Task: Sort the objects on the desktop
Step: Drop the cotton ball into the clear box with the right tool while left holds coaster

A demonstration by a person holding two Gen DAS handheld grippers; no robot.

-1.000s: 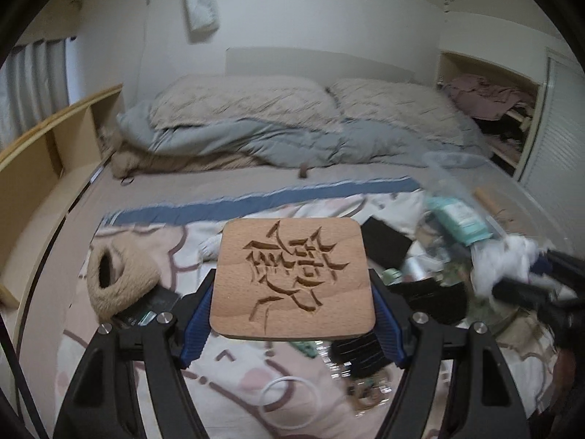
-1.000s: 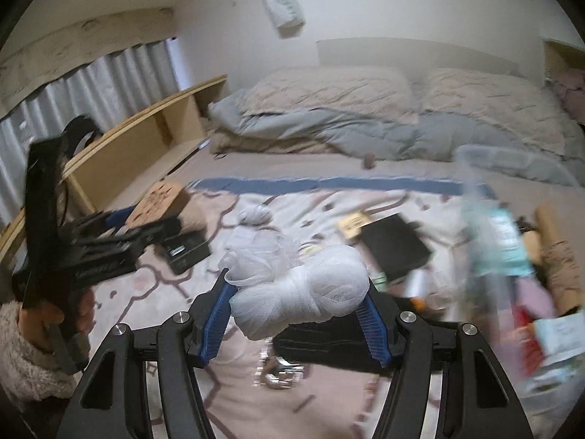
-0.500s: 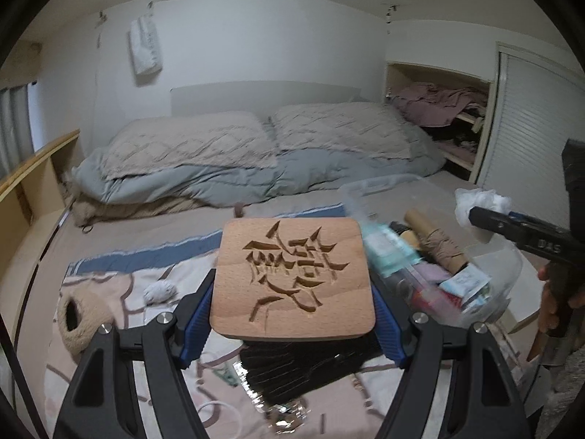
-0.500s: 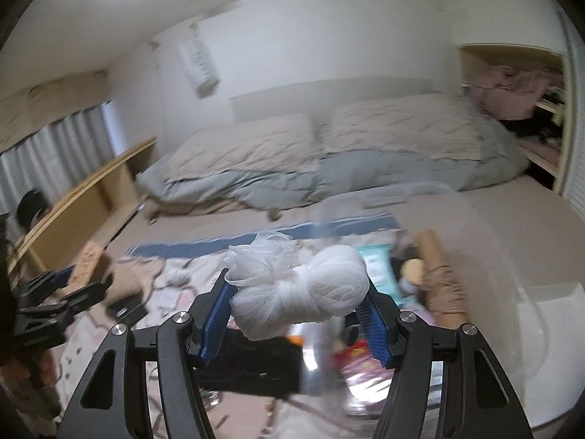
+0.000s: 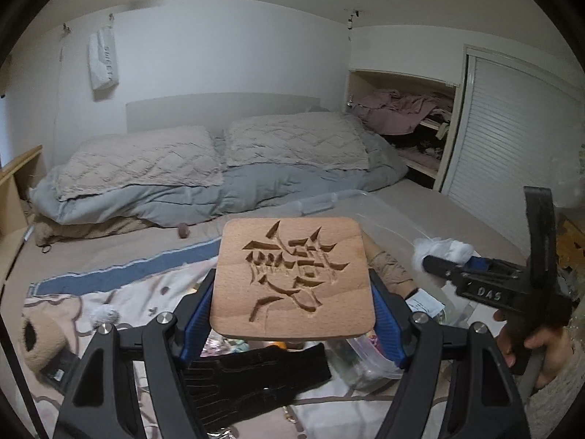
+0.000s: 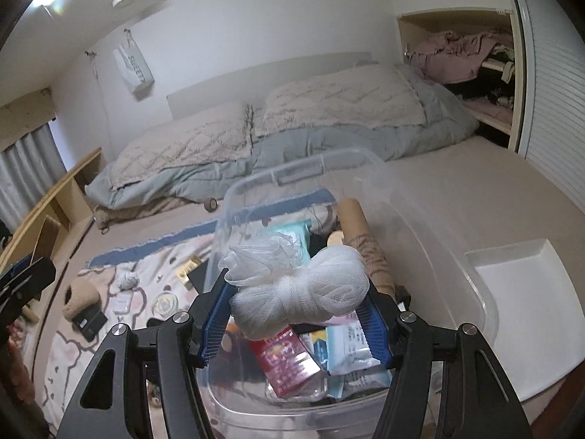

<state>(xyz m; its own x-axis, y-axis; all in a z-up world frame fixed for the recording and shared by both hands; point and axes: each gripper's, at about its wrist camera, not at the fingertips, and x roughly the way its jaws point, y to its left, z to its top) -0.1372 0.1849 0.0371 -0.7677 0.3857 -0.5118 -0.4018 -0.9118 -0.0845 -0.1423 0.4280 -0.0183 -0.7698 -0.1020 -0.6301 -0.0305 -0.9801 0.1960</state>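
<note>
Right now your left gripper (image 5: 292,309) clamps a square wooden coaster (image 5: 293,281) — pale beech, rounded corners, carved angular slashes. Your right gripper (image 6: 297,320) squeezes a white mesh bundle (image 6: 298,291) — knotted, puffy — above the clear bin (image 6: 457,281).

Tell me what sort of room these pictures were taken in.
Almost certainly a bedroom. A low bed with two quilted pillows and a grey duvet runs along the far wall, and an open closet beside a louvred sliding door holds piled clothes. The sorting happens on a patterned blanket on the floor.

Black tool (image 5: 292,323) arms, blue ribbed pads, silver screws; "DAS" marking; fuzzy beige sleeve (image 5: 555,402).
</note>
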